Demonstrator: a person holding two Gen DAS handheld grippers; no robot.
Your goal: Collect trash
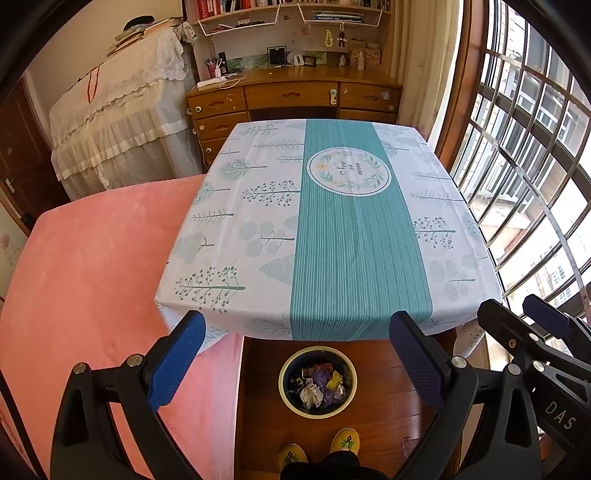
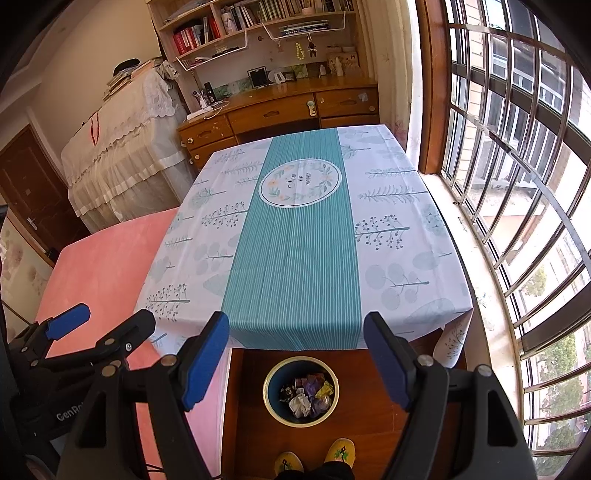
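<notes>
Both claws hang over the near edge of the worktop point(image 1: 258, 206), and both are spread wide with nothing between the blue pads: the left claw point(image 1: 297, 363) is empty, and so is the right claw point(image 2: 297, 363). Down on the wooden floor point(image 1: 380, 413), straight below them, stands the trash bin point(image 2: 271, 400), and the trash point(image 2: 308, 395) is in it: crumpled white paper, something purple, a yellow wrapper, all heaped inside. On the tablecloth point(image 2: 295, 266), with its teal stripe and tree prints, I can find no scrap at all, so by my reckoning the collecting is finished or as near as makes no difference; nothing visibly remains to pick up. The person's yellow slippers point(image 1: 345, 439) sit just beside the bin. Around them, a pink bed point(image 1: 85, 288) lies to the left, touching the worktop's side; a wooden desk point(image 2: 280, 107) with bookshelves point(image 2: 258, 18) stands beyond the far end; a lace-draped piece point(image 1: 122, 107) fills the left corner; and a barred window point(image 2: 517, 184) runs along the right.
</notes>
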